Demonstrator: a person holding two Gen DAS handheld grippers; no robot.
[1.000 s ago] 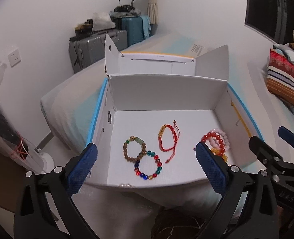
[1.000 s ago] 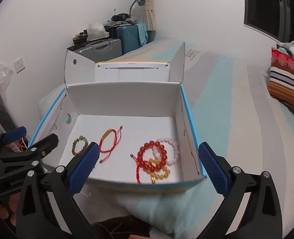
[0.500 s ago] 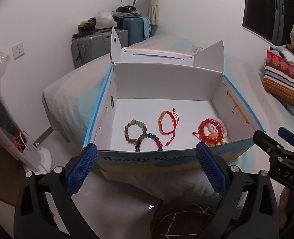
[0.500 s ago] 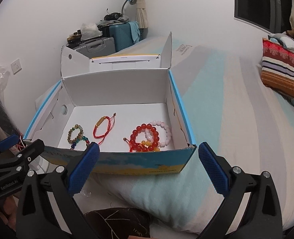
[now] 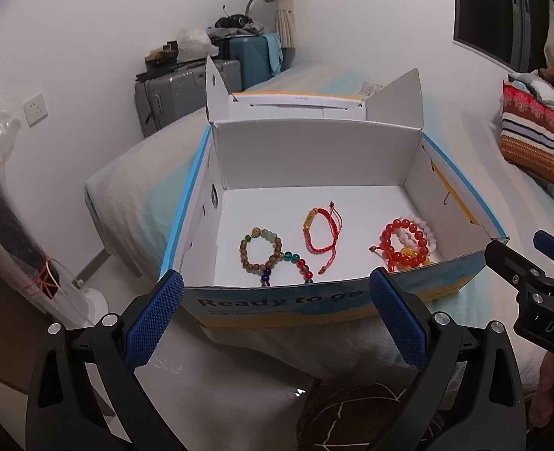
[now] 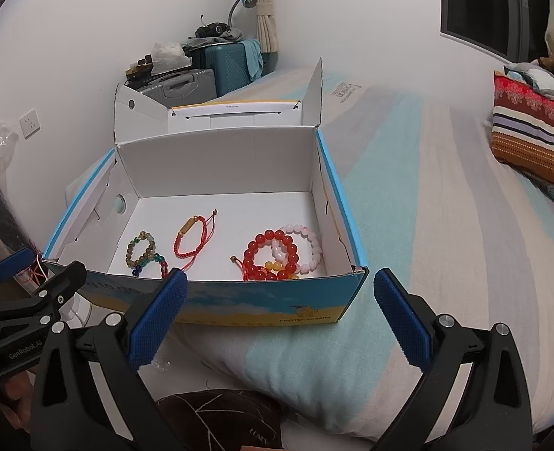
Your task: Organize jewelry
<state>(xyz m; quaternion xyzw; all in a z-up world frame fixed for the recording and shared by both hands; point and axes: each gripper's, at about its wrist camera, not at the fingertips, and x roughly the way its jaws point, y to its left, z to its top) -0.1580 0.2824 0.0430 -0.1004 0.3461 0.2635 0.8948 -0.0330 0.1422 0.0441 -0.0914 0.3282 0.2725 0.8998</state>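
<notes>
An open cardboard box [image 5: 314, 300] [image 6: 247, 304] with a white inside sits on the bed. In it lie a brown bead bracelet [image 5: 260, 250] [image 6: 140, 250], a multicolour glass bead bracelet [image 5: 299, 267] [image 6: 160, 263], a red cord bracelet [image 5: 320, 233] [image 6: 192, 238], and a pile of red [image 5: 403, 240] [image 6: 271, 259], pink [image 5: 425, 229] [image 6: 307, 244] and yellow bead bracelets. My left gripper [image 5: 277, 319] is open and empty, in front of the box. My right gripper [image 6: 280, 319] is open and empty, in front of the box's right corner.
The bed has a striped pale blue and beige cover [image 6: 427, 225]. A striped red pillow [image 5: 536, 143] lies at the right. Suitcases [image 5: 186, 90] stand by the far wall. A dark cushion [image 6: 220, 421] lies just below the grippers.
Both grippers have pulled back and lowered from over the box; its printed front wall now shows. Both stay open and empty. The bracelets have not moved.
</notes>
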